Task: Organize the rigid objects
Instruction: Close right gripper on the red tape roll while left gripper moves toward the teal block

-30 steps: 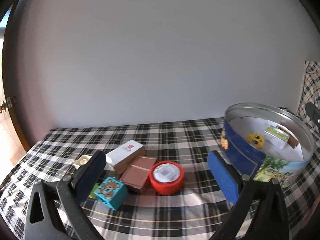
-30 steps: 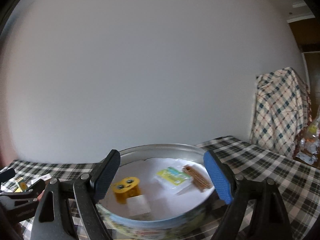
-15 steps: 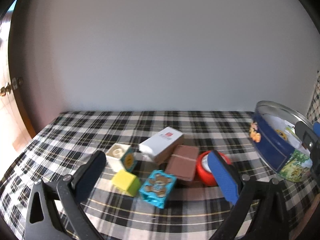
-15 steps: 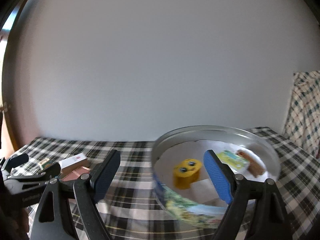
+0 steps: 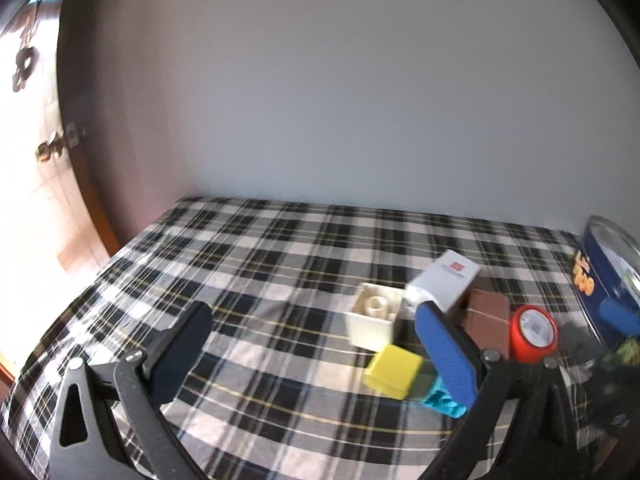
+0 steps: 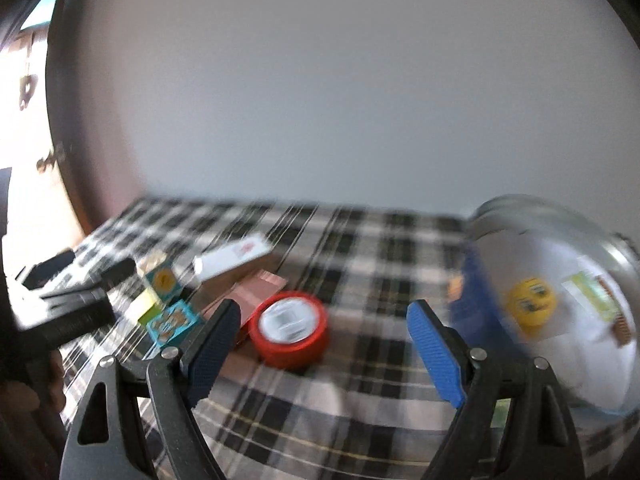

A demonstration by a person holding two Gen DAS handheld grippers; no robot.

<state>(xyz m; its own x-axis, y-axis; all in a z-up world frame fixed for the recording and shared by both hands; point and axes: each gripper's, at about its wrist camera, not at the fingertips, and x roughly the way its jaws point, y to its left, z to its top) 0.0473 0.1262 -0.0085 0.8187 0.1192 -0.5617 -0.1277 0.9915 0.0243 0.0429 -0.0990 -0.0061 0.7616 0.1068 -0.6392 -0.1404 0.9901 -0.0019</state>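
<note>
Task partly done, most still left. The round blue metal tin [image 6: 576, 320] sits at the right of the black-and-white plaid tablecloth [image 5: 260, 280] and already holds a yellow smiley-face toy [image 6: 530, 304], a green-and-white packet [image 6: 592, 292] and a brown ridged piece [image 6: 622, 326]; the right wrist view is blurred, so finer detail inside is unclear.

Still loose on the cloth, clustered left of the tin:
- red round container with white label [image 6: 290, 326]
- flat brown box [image 5: 486, 322]
- white carton with red mark [image 5: 444, 286], lying partly on the brown box
- cream open cube [image 5: 374, 320]
- yellow cube [image 5: 394, 372]
- teal cube with bear print [image 6: 173, 325]

Left gripper [image 5: 316, 354] is wide open, holding nothing, aimed at bare cloth left of the cluster. Right gripper [image 6: 324, 354] is also wide open and empty, with the red container just ahead between its fingers, not touched. My guess is the red container goes next.
</note>
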